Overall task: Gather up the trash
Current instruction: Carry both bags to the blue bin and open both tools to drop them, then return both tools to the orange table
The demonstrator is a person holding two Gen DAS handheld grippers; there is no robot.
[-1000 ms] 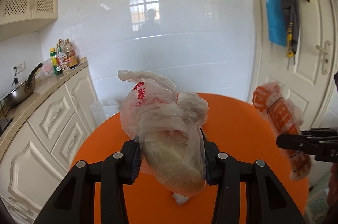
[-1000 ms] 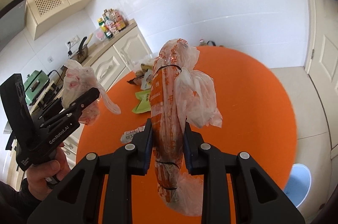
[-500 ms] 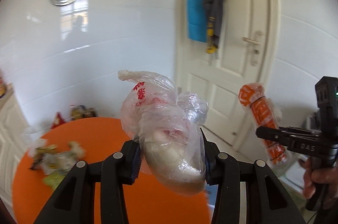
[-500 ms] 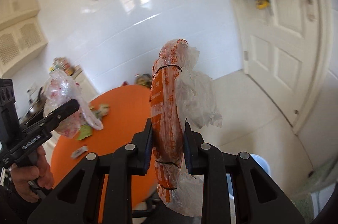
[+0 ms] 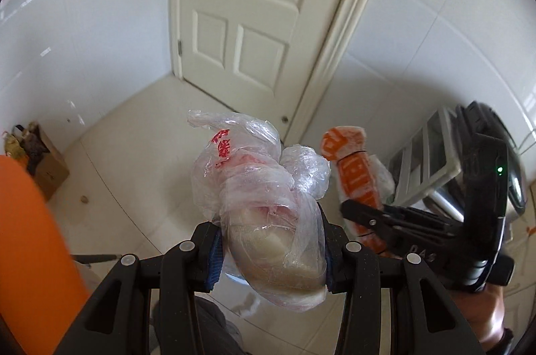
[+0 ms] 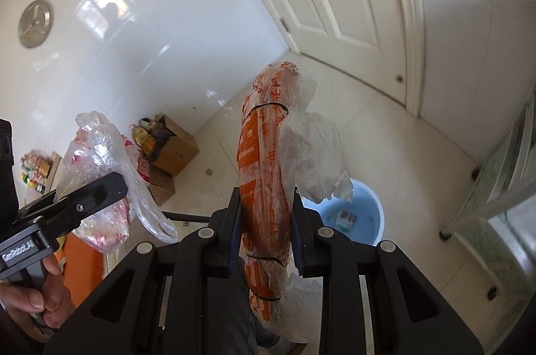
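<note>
My left gripper (image 5: 271, 246) is shut on a clear plastic bag (image 5: 268, 211) with red print and pale food scraps inside, held in the air above the floor. It also shows in the right wrist view (image 6: 97, 174). My right gripper (image 6: 266, 227) is shut on a long orange printed bag (image 6: 264, 187) bound with black bands, with a white plastic tail. That bag shows in the left wrist view (image 5: 355, 184) to the right. A blue bin (image 6: 358, 214) with some trash inside stands on the floor behind the orange bag.
The orange table edge (image 5: 30, 241) is at the far left. Cardboard boxes (image 6: 174, 150) with clutter stand by the white tiled wall. A white door (image 5: 254, 13) is ahead. A metal-framed rack (image 6: 502, 187) stands at the right.
Both grippers have swung right, away from the orange table toward the door and floor, keeping their bags. The blue bin has come into the right wrist view.
</note>
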